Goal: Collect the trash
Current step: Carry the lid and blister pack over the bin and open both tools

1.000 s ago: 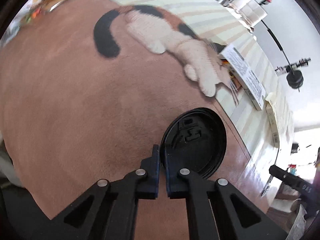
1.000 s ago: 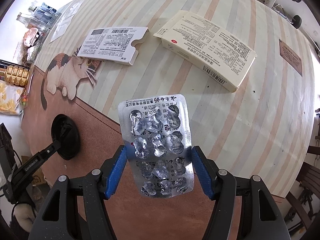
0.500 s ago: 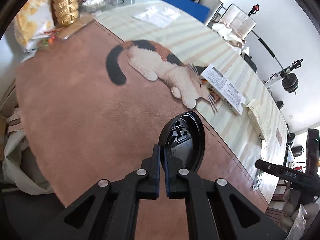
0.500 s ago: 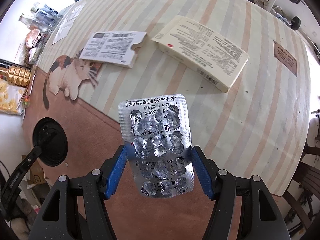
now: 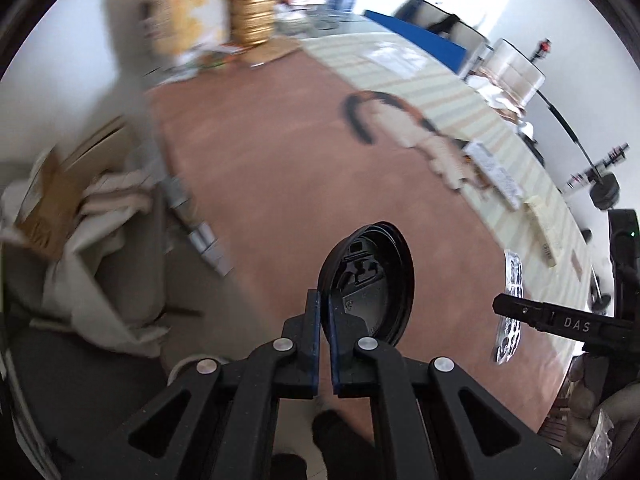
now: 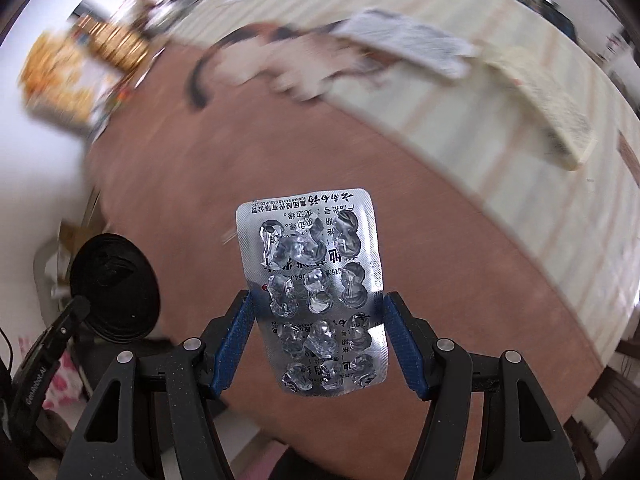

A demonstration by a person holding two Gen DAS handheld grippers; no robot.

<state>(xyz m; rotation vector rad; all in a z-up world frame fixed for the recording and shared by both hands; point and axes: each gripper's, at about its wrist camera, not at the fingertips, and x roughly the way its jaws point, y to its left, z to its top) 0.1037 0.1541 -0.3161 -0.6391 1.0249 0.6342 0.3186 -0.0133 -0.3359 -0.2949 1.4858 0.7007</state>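
Note:
My left gripper [image 5: 324, 300] is shut on the rim of a black plastic cup lid [image 5: 370, 276] and holds it up above the near edge of the brown table mat [image 5: 280, 168]. The lid also shows at the left of the right wrist view [image 6: 114, 286]. My right gripper [image 6: 316, 312] is shut on the two long edges of an empty silver blister pack [image 6: 316, 276], held above the mat. The pack also shows in the left wrist view [image 5: 510, 312]. Both views are blurred by motion.
A cardboard box lined with a white bag [image 5: 68, 216] stands on the floor left of the table. Two flat medicine boxes [image 6: 404, 40] [image 6: 548, 108] lie on the striped tablecloth beside the cat print [image 5: 404, 128]. Snack bags and a gold jar [image 5: 252, 8] stand at the far end.
Both grippers have swung left and pulled back toward the table's near edge, each keeping its item. The floor and the lined box have come into the left wrist view.

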